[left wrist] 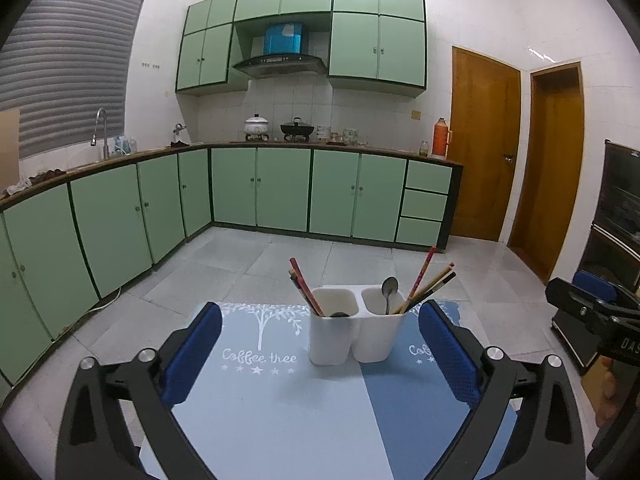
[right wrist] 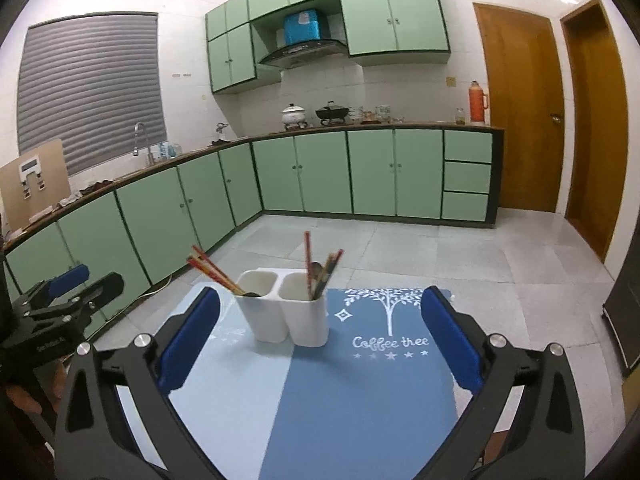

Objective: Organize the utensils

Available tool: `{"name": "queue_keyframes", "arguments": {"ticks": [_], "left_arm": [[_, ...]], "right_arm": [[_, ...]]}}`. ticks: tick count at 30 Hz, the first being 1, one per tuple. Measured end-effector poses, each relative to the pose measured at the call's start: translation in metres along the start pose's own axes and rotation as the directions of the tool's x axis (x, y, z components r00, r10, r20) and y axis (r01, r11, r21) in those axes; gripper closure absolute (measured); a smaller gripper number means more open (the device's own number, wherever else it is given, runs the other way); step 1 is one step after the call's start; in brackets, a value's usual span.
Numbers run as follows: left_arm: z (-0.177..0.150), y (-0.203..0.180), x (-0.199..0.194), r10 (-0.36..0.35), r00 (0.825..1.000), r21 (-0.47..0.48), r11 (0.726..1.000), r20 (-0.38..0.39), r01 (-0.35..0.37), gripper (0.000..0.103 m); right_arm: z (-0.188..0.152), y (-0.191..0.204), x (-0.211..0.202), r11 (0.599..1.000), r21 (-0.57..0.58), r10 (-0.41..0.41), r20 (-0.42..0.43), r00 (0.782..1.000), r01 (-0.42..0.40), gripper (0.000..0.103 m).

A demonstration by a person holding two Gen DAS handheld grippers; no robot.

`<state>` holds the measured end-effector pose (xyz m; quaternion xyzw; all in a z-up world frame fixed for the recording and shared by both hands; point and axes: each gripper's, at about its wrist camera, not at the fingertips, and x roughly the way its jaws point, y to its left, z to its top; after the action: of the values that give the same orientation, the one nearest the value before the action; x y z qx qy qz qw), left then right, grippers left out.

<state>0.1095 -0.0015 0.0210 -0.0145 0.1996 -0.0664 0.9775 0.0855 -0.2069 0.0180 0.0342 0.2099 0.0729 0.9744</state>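
Both grippers are hovering over the blue mat (left wrist: 280, 420), angled slightly down, left gripper (left wrist: 320, 348) and right gripper (right wrist: 320, 340) gaping wide and empty, facing the white two-cup holder (left wrist: 352, 332) carrying chopsticks (left wrist: 428, 284) and spoon (left wrist: 389, 290).

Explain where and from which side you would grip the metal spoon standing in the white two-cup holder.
Grip the metal spoon just below its bowl, coming from above: the handle is buried in the white two-cup holder, and brown chopsticks lean close beside it.
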Motion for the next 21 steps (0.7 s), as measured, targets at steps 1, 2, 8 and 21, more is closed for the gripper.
{"name": "queue_keyframes", "arguments": {"ticks": [1,2,8,21], "left_arm": [[0.0,0.0,-0.003,-0.003,1.0,0.004,1.0,0.0,0.003,0.006],[-0.001,-0.001,-0.006,-0.004,1.0,0.007,1.0,0.0,0.004,0.006],[-0.003,-0.004,-0.02,-0.003,1.0,0.019,1.0,0.008,0.003,0.006],[-0.002,-0.008,-0.031,-0.003,1.0,0.036,0.999,0.028,0.002,0.006]], "right_arm": [[0.0,0.004,-0.003,1.0,-0.011,0.007,0.003,1.0,-0.007,0.005],[0.001,0.007,-0.005,1.0,-0.017,0.01,0.005,1.0,-0.01,0.005],[0.001,0.019,-0.009,0.999,-0.037,0.04,0.005,0.999,-0.04,0.006],[0.003,0.025,-0.011,0.998,-0.039,0.059,0.003,0.998,-0.058,0.005]]}}
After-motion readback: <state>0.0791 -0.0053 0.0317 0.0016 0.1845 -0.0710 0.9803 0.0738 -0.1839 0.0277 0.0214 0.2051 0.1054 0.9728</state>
